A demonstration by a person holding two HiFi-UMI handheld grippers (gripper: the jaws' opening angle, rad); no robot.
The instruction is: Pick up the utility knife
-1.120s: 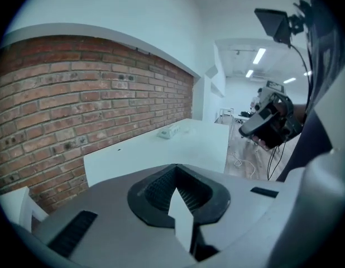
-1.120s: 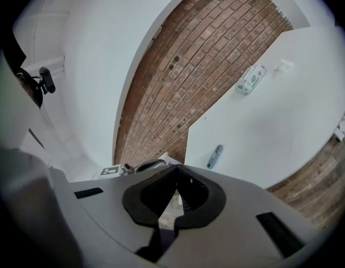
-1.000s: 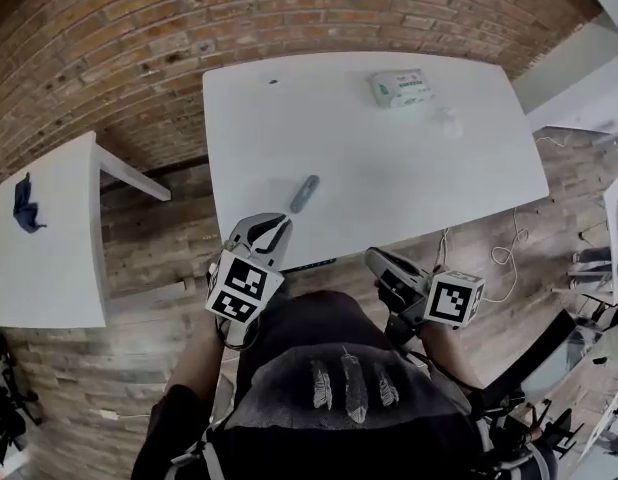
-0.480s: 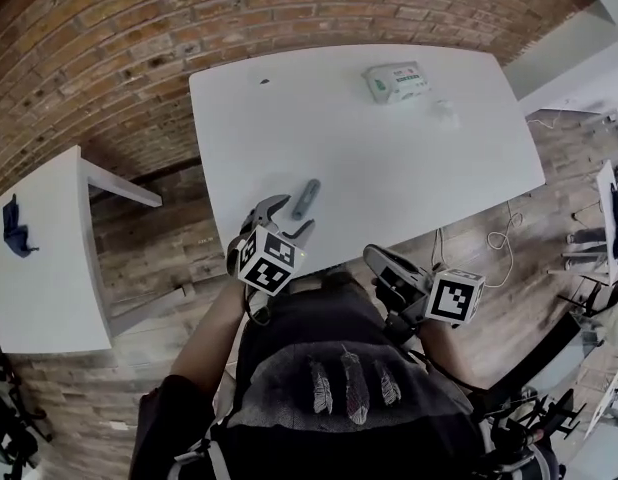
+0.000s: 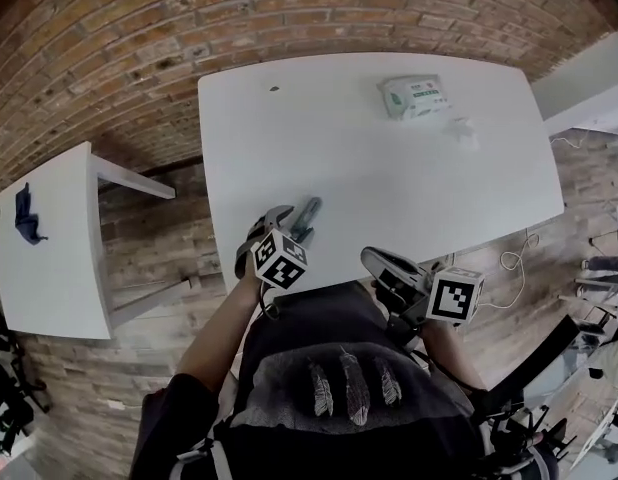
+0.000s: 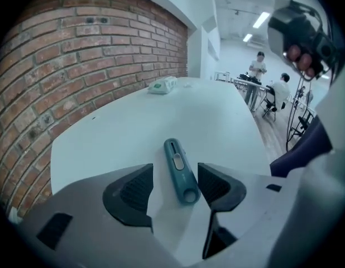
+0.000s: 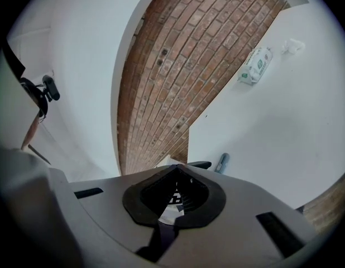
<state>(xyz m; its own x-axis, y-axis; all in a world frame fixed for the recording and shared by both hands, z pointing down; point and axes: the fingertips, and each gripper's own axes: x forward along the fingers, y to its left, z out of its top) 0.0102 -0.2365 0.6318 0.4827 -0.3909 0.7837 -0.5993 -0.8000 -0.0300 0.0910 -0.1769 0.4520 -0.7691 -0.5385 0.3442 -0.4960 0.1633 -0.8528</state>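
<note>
Fingers (image 6: 133, 188) of the left gripper (image 6: 175, 177) have just opened and stand wide apart, gripping nothing. The teal utility knife (image 6: 180, 172) lies flat on the white bench (image 6: 217, 127) between the 2 dark pads, its ringed end nearest the camera, with a gap on either side and neither pad pressing on it. In the head view the left gripper (image 5: 292, 223) is low and left of centre, at the bench's (image 5: 389, 168) near edge, with the utility knife (image 5: 308, 213) at its tips. The right gripper (image 5: 381, 266) sits right of centre, just off that near edge, well apart from the knife. In the right gripper view its fingers are shut together with nothing between them, and the utility knife (image 7: 222, 162) shows just above them. A packet of wet wipes (image 5: 415, 96) lies near the bench's far edge, upper right of the frame, with a crumpled white tissue (image 5: 459, 128) just beside it.
</note>
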